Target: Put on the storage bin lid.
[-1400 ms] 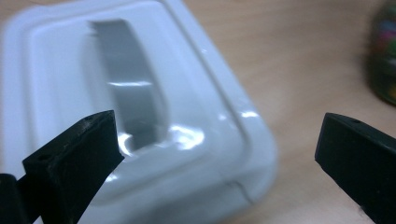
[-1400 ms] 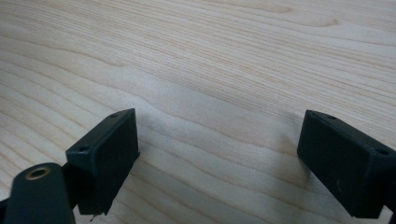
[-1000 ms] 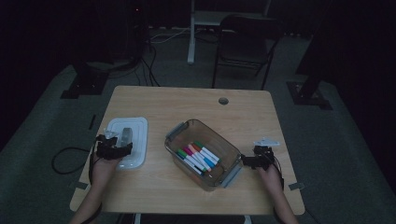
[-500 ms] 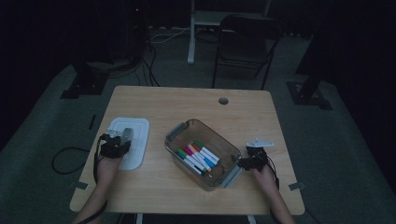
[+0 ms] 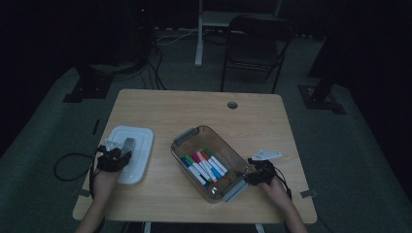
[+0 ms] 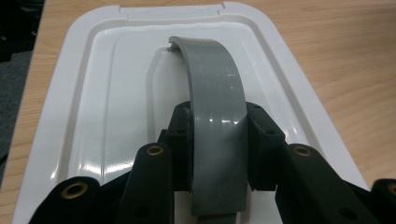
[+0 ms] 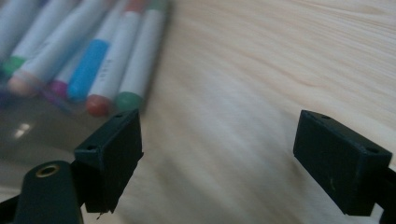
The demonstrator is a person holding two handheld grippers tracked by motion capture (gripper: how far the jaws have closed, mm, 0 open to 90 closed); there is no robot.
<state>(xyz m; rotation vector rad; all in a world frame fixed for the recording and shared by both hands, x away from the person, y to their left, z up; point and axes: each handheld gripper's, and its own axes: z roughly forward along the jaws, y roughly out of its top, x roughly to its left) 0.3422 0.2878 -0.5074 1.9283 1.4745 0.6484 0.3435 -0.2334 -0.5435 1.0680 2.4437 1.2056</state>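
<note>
Nearest, the left hand-held gripper (image 6: 218, 154) is clamped on the grey handle (image 6: 215, 107), whose long axis runs away along the white lid (image 6: 70, 93); rightward, the marker bin (image 5: 180, 141) is flanked by the spread right hand-held gripper (image 7: 231, 161).

My high view is dim and grainy, the room around the table (image 5: 160, 104) nearly black, while both gripper views are brightly lit from above — soft glare streaks the white lid (image 6: 93, 116), and the markers (image 7: 84, 56) and wood grain look smeared, out of focus.
</note>
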